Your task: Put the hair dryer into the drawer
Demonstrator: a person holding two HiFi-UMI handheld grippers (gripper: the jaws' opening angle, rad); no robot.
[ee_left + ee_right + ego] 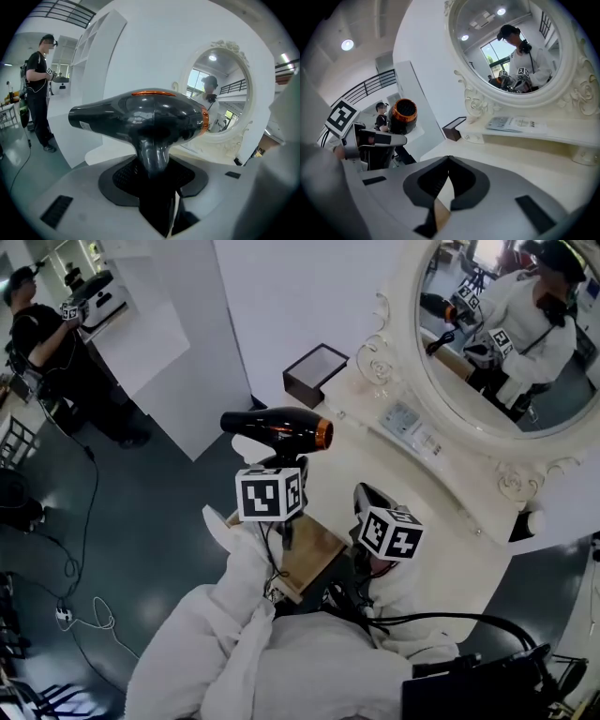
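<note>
Hair dryer (pixel 272 430), glossy black and copper-ringed, is pinched by its handle in the left gripper (pixel 278 465); best kept level over the wooden drawer (pixel 314 557).

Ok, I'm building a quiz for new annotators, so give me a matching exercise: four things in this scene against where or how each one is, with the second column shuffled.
Things:
1. hair dryer
2. dark box
3. drawer
4. right hand-held gripper

Places or states:
A. jaws together, nothing between them
B. pulled open, wooden inside showing
C. clamped by its handle in the left hand-held gripper
D. on the dressing table, left of the mirror in the head view

Pairs: 1-C, 2-D, 3-B, 4-A
</note>
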